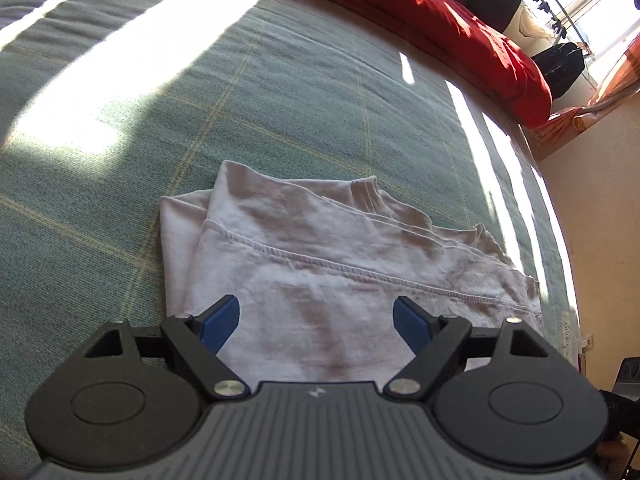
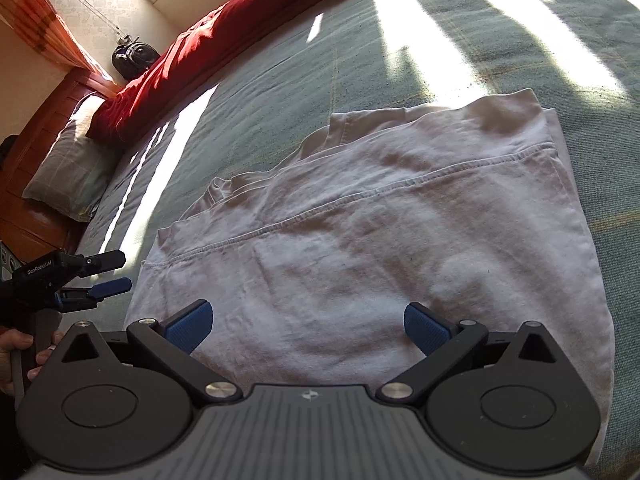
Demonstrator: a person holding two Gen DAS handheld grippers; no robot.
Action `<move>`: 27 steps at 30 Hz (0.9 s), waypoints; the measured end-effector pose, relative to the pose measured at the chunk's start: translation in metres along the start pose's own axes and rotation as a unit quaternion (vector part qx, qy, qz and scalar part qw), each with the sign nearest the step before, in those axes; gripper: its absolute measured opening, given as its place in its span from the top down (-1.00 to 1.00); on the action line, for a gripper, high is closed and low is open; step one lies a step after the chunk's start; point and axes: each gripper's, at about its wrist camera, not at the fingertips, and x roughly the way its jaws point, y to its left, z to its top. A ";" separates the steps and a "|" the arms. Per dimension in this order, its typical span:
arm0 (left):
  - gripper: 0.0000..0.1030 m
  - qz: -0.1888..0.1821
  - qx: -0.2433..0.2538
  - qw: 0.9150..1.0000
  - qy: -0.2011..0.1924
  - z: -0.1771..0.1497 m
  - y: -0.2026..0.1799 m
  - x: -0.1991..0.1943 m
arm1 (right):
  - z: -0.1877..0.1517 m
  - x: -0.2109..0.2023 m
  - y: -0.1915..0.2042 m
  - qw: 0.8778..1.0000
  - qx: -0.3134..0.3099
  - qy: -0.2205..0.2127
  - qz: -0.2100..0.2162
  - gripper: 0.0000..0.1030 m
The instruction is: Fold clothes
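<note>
A white T-shirt [image 1: 320, 264] lies folded on the green bedspread [image 1: 260, 100], its stitched hem running across the top layer and the collar at the far edge. In the left wrist view my left gripper [image 1: 316, 322] hovers open over the shirt's near part, blue pads wide apart, nothing between them. The right wrist view has the same shirt [image 2: 380, 232] spread wider. My right gripper [image 2: 308, 328] is open above its near edge and holds nothing. At that view's left edge the left gripper [image 2: 108, 274] appears, held in a hand, just off the shirt's left side.
A red duvet [image 1: 440, 20] is bunched along the far side of the bed. A pillow [image 2: 68, 168] rests against the wooden headboard [image 2: 36, 128]. Dark clothes [image 1: 560, 68] hang by the window. Bright sun stripes cross the bedspread [image 2: 460, 40]. The bed's edge and a wall run close on one side.
</note>
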 end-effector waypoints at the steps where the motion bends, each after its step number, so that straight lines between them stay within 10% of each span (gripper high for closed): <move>1: -0.63 0.003 -0.005 1.000 0.001 -0.005 0.005 0.001 | -0.002 -0.003 0.002 1.000 -0.002 0.000 -0.001 -1.00; 23: -0.64 -0.011 -0.004 1.000 -0.011 -0.069 0.023 -0.062 | -0.027 -0.057 0.035 0.999 -0.036 -0.035 -0.015 -1.00; 27: -0.31 -0.003 0.017 0.999 -0.028 -0.078 0.023 -0.074 | -0.031 -0.063 0.037 0.998 -0.038 -0.041 -0.012 -1.00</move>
